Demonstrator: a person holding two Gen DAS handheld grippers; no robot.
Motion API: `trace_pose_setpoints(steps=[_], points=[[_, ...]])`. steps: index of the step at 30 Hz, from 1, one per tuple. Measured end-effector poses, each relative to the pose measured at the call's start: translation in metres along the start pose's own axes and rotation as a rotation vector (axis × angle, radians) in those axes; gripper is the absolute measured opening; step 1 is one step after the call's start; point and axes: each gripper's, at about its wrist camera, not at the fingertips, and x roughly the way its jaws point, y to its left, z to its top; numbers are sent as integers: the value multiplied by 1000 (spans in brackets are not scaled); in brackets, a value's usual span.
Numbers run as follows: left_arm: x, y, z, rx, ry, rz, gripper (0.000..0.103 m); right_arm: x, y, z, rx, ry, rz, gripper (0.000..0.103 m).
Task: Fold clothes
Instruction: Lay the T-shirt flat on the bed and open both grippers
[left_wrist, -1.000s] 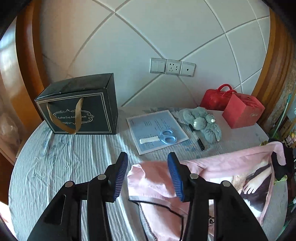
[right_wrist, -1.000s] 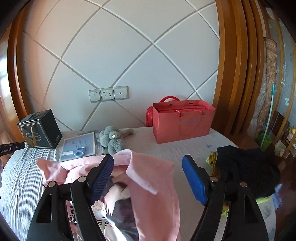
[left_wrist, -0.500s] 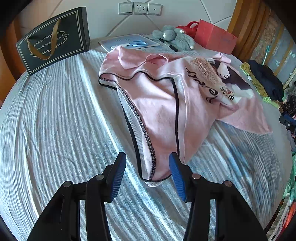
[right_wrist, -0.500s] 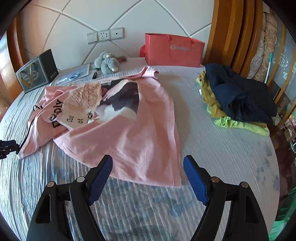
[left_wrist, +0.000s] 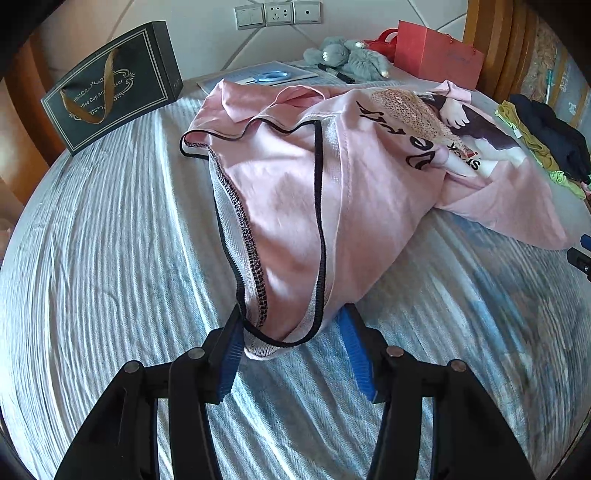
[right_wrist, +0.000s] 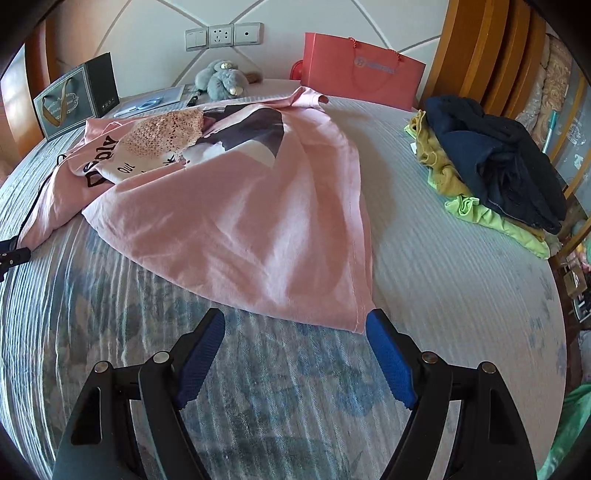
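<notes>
**Shirt lying crumpled, folding not yet begun**

Left wrist view: the left gripper (left_wrist: 291, 332) is hanging over the bed (left_wrist: 92, 258) with its jaws spread, straddling the near hem corner of the pink shirt (left_wrist: 295, 192) without pinching it. The shirt is lying rumpled and partly inside out, its black-edged hem gaping toward the gripper, its printed front bunching on the far side. Beyond the shirt, a black box (left_wrist: 114, 85) is standing by the wall.

Right wrist view: the right gripper (right_wrist: 295, 332) is also gaping, holding nothing, its right pad just beside the shirt's (right_wrist: 240, 206) near corner. To the right of the shirt, well apart, a clothes pile (right_wrist: 491, 166) is sitting loose and unfolded.

Judging by this, nothing is folded yet: the shirt is needing spreading flat first, then folding, and the pile is waiting after it.
</notes>
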Motion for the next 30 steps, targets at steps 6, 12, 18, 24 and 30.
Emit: trace_pose_setpoints(steps=[6, 12, 18, 24, 30], points=[[-14, 8, 16, -78, -48, -8, 9, 18, 17, 15, -108, 8, -11, 5], [-86, 50, 37, -136, -184, -79, 9, -35, 16, 53, -89, -160, 28, 3], [-116, 113, 75, -146, -233, -152, 9, -111, -10, 102, -55, -338, 101, 3], [-13, 125, 166, -169, -96, -105, 22, -41, -25, 176, 73, -240, -28, 18], [10, 87, 147, -70, 3, -164, 56, 2, -35, 158, 127, -87, -64, 42]])
